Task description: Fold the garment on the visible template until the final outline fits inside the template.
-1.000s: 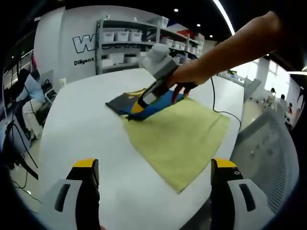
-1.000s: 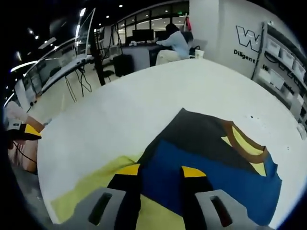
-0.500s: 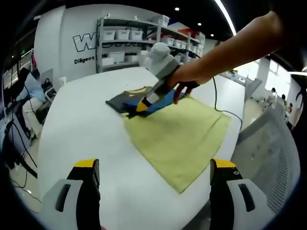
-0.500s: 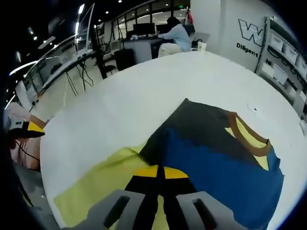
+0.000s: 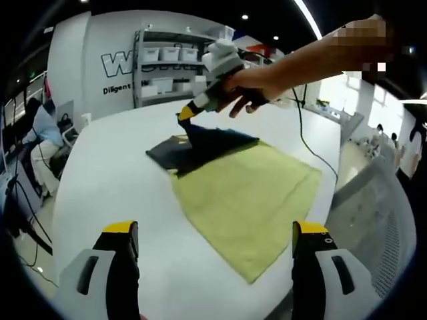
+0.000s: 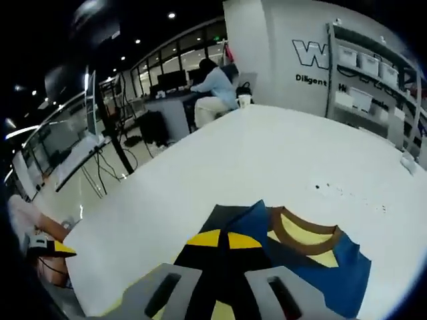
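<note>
The garment [image 5: 200, 143] lies dark side up at the far edge of the yellow-green template cloth [image 5: 250, 193] on the white table [image 5: 113, 173]. A hand holds my right gripper [image 5: 189, 113] above it, lifting a peak of the dark fabric. In the right gripper view the right gripper [image 6: 223, 241] is shut on that dark fabric, with the garment's [image 6: 340, 280] blue part and brown collar [image 6: 303, 230] just beyond. My left gripper [image 5: 217, 240] hangs open over the near table edge, jaws wide apart and holding nothing. Its yellow tip [image 6: 53, 248] peeks in at the left.
A black cable [image 5: 305, 137] runs across the far right of the table. A grey mesh chair [image 5: 373, 200] stands by the table's right edge. Shelves with white bins [image 5: 167, 60] line the back wall. A person sits at a desk [image 6: 210, 87] beyond the table.
My right gripper went from open to shut on the garment's edge, then lifted it up off the template. The blue side has turned under as the fabric rose. The left gripper stayed put.
</note>
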`<state>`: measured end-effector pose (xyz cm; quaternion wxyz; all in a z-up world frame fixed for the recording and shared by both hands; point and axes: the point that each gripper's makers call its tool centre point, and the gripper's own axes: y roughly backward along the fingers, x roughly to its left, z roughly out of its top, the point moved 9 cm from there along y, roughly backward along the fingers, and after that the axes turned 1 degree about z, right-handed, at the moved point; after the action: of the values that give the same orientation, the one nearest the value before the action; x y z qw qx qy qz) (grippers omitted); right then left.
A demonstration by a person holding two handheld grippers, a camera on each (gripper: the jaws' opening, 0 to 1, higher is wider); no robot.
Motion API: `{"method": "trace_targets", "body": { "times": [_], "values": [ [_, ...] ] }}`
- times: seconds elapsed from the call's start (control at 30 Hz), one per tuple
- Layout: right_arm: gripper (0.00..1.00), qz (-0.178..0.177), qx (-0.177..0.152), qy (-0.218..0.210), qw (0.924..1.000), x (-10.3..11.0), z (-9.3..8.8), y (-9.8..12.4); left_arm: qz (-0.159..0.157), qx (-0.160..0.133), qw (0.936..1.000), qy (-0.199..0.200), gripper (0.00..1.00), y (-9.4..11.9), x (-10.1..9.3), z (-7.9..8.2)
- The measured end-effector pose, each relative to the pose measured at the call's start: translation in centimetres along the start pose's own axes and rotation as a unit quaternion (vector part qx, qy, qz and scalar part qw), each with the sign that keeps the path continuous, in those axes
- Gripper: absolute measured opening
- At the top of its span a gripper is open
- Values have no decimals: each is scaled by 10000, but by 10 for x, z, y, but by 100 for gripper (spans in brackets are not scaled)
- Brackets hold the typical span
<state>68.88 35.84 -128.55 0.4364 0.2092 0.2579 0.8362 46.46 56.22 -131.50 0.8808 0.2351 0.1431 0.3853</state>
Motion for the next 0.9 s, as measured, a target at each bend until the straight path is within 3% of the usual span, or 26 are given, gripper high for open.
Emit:
{"method": "trace_targets", "body": {
  "times": [0.17,0.4,0.5,0.63,0.73,0.9],
  "values": [
    [0,28,328,184,9993,16,-13,-16,16,-4,10000,50,93,2,-1,-2],
    [0,25,473,248,9986,28,-32,-29,33,53,10000,49,93,6,-1,-6],
    [0,286,502,265,9980,33,-36,-31,42,65,9999,73,93,8,1,-7],
    [20,470,478,539,9963,37,-38,-29,38,92,9999,88,93,8,2,-9],
    [17,517,455,669,9954,33,-39,-20,15,101,9999,63,93,6,1,-8],
    [22,494,439,675,9955,21,-45,-11,-17,19,10000,88,93,3,-2,-1]
  ]
}}
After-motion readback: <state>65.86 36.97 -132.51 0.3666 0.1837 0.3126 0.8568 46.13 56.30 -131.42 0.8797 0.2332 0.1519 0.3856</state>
